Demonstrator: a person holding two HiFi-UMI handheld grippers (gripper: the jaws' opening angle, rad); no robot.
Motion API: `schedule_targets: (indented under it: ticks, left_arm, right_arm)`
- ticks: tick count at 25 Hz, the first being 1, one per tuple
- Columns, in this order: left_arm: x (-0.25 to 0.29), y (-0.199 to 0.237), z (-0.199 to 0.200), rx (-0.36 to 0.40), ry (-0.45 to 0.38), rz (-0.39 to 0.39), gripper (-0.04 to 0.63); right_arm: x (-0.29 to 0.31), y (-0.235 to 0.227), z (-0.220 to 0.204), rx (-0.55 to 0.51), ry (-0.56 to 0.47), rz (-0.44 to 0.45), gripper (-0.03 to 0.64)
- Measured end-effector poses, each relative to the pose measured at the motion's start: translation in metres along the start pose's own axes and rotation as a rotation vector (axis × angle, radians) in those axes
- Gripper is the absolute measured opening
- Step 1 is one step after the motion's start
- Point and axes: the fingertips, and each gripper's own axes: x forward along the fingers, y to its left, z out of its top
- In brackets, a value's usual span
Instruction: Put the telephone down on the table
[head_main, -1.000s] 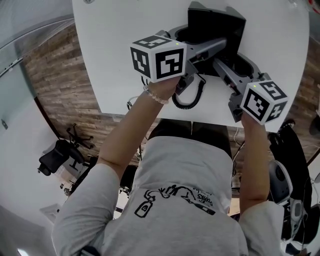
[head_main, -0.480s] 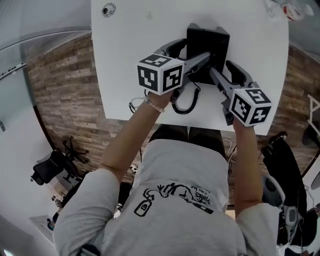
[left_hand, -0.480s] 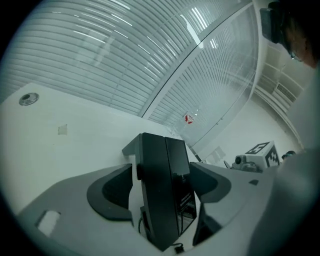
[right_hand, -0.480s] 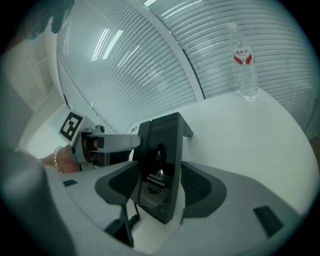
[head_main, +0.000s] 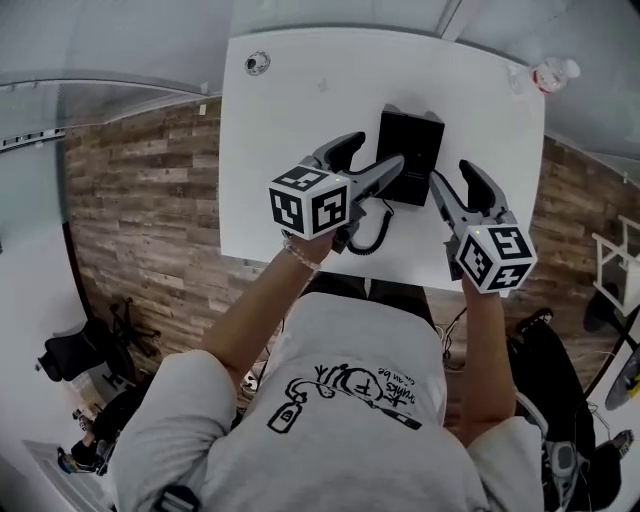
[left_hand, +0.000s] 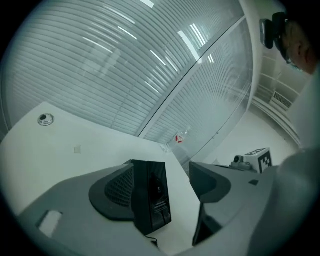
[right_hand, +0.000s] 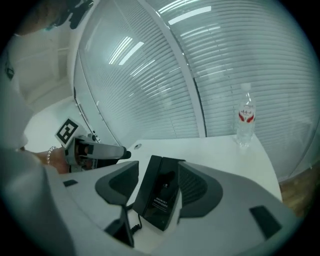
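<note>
On worktop (head_main: 300, 120): I count one telephone (head_main: 410, 155), one coiled cord (head_main: 372, 235), one bottle (head_main: 548, 73).
Left gripper (head_main: 375, 150): fingers just spread, apart, empty.
Right gripper (head_main: 452, 173): fingers apart, empty.

One table (head_main: 300, 150), one telephone (head_main: 410, 157), one water bottle (head_main: 552, 73), two grippers: left gripper (head_main: 380, 148), right gripper (head_main: 450, 172).

Right gripper (right_hand: 158, 182) has its jaws wide apart, and the black telephone (right_hand: 161, 196) is lying flat on the white tabletop (right_hand: 220, 156) in the gap, with its curly cord (right_hand: 134, 225) at the near end. A water bottle (right_hand: 245, 122) stands by the far right edge, and the left gripper (right_hand: 102, 151) is off to the left.
</note>
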Motion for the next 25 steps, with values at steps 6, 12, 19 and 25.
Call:
schedule_targets:
  ticks: [6, 12, 19, 25]
  left_arm:
    - [-0.03, -0.026, 0.028, 0.009, -0.112, -0.027, 0.315]
    - [-0.053, -0.051, 0.043, 0.048, -0.155, -0.056, 0.273]
    - [-0.085, -0.088, 0.062, 0.129, -0.224, -0.081, 0.24]
    - [-0.114, -0.111, 0.085, 0.181, -0.313, -0.082, 0.186]
  right_arm:
    - [-0.027, 0.021, 0.037, -0.109, -0.062, 0.018, 0.228]
    - [-0.05, 0.043, 0.066, -0.164, -0.118, 0.034, 0.18]
    - [-0.082, 0.06, 0.088, -0.229, -0.175, -0.006, 0.149]
    - [-0.107, 0.082, 0.11, -0.307, -0.236, -0.018, 0.137]
